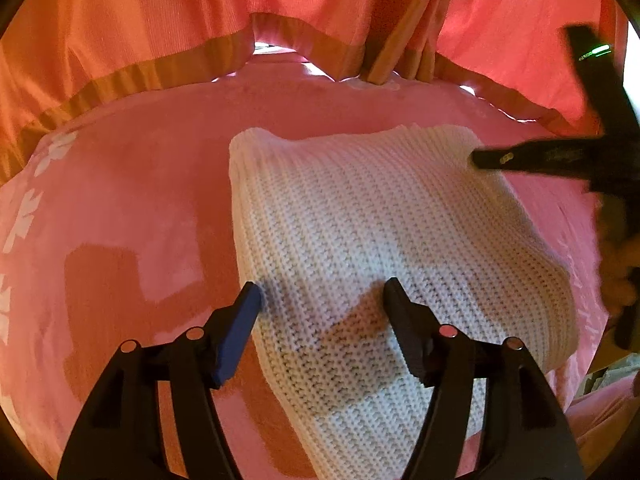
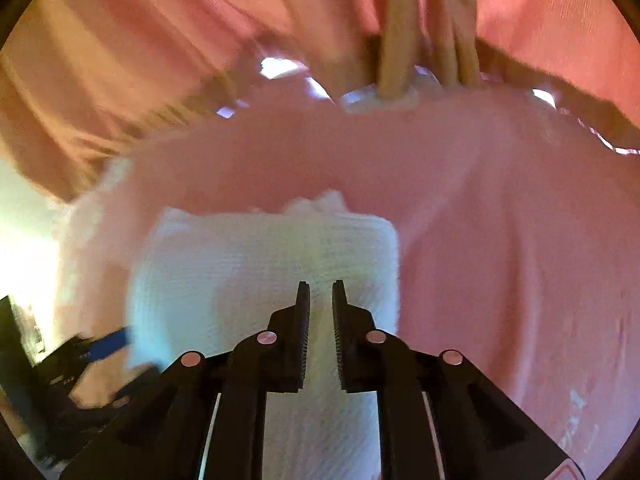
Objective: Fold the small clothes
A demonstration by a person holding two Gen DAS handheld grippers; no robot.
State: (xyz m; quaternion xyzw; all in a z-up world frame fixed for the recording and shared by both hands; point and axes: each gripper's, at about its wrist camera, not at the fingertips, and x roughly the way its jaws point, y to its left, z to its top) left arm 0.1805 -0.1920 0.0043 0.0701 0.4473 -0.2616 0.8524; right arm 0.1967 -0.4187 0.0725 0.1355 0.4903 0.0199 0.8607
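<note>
Pink plush blanket [image 1: 152, 184] with white flower prints along its left edge, orange-pink curtain [image 1: 140, 20] hanging behind the blanket

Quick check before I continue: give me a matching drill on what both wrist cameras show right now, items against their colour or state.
Items:
1. knit garment
2. bedspread
3. left claw
4. right claw

States:
A. pink, spread beneath everything
B. fingers wide apart, straddling the garment's near left edge
C. white, folded into a compact block
D. fingers nearly together with only a narrow gap, nothing pinched, above the white fabric

Pairs: 1-C, 2-A, 3-B, 4-D
</note>
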